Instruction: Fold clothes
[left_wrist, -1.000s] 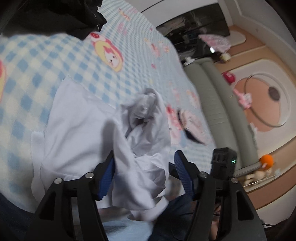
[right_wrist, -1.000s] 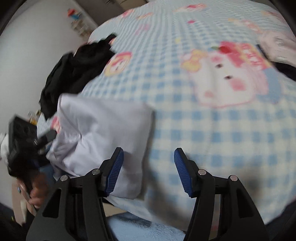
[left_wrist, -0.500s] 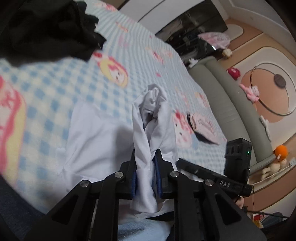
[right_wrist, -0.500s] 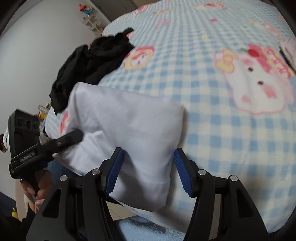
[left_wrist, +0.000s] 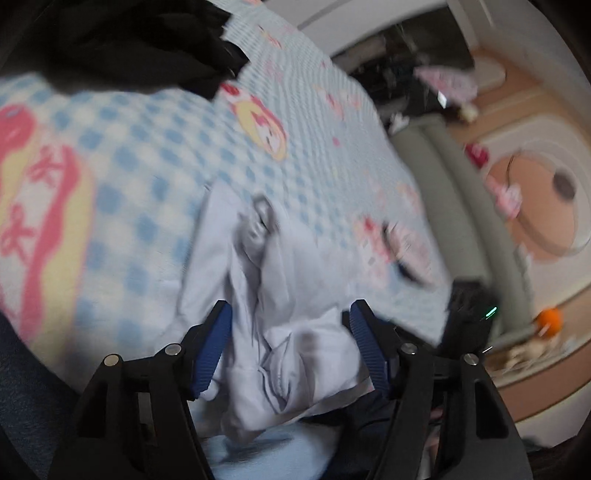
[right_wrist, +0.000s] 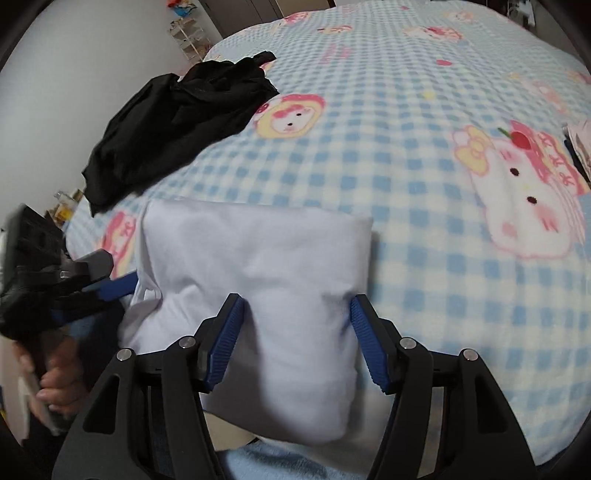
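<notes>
Two tongs are working over a white garment (right_wrist: 258, 266) lying at the near edge of the checked bed blanket (right_wrist: 424, 229). Left tongs (left_wrist: 291, 343) are opening, bunched cloth loose between the pads. Right tongs (right_wrist: 295, 339) are opening too, straddling the folded part without pinching. A black garment (right_wrist: 177, 129) is lying beyond the white one.

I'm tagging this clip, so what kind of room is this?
Most likely a child's bedroom: a checked cartoon-print blanket covers a bed, clothes lie on it, and small toys sit near the far wall.
</notes>
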